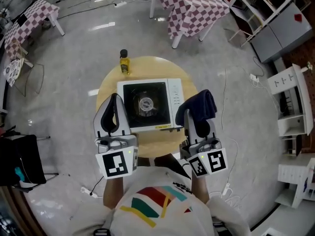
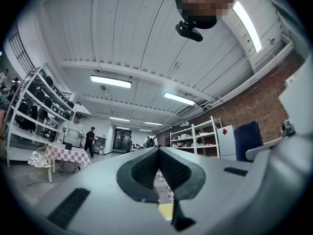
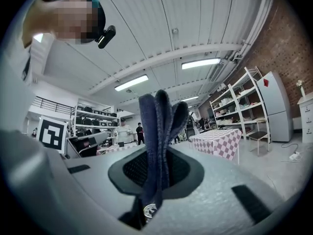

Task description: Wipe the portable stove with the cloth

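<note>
The portable stove (image 1: 175, 101) is white with a black top and a round burner, and it sits in the middle of a round wooden table (image 1: 150, 65). My left gripper (image 1: 114, 100) hovers over the stove's left edge, shut with nothing in it; in the left gripper view its pads (image 2: 146, 168) meet and point up towards the ceiling. My right gripper (image 1: 191, 114) is held at the stove's right side, shut on a dark blue cloth (image 1: 202, 104). The cloth (image 3: 159, 131) stands up in folds from between the jaws and hides the fingertips.
A yellow bottle (image 1: 124, 64) with a black cap stands at the table's far edge behind the stove. Checkered tables (image 1: 194, 6) (image 1: 29, 21) stand farther off, white shelving (image 1: 290, 102) at the right, a black chair (image 1: 19, 159) at the left. Cables lie on the floor.
</note>
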A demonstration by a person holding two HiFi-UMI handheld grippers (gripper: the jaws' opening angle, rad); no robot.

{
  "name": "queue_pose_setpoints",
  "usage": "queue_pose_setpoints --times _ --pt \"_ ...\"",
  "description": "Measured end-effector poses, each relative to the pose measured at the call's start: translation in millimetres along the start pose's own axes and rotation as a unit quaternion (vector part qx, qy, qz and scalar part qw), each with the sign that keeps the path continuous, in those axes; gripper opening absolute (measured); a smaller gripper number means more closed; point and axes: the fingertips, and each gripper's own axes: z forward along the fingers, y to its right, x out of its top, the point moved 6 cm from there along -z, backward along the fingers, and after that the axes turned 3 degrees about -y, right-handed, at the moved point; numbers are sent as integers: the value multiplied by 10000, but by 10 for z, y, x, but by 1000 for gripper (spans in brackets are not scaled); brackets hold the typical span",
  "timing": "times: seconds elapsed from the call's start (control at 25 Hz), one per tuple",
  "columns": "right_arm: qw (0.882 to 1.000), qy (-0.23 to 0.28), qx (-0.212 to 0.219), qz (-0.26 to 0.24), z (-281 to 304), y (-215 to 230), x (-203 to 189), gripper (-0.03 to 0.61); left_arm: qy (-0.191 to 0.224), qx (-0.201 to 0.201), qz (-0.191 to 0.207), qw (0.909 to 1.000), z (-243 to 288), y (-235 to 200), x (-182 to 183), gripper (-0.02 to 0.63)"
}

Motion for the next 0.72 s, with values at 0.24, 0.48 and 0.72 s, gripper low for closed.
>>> queue_pose_setpoints --times 0.24,0.48,0.72 --pt "9999 -87 -55 -32 274 206 -20 32 -70 65 61 9999 247 4 -59 5" --pt "9980 -500 -55 -374 452 328 -96 32 -78 204 141 9997 296 61 -53 5" --pt "9803 -953 -570 -1632 562 550 -133 32 -114 322 217 9992 285 145 -39 5"
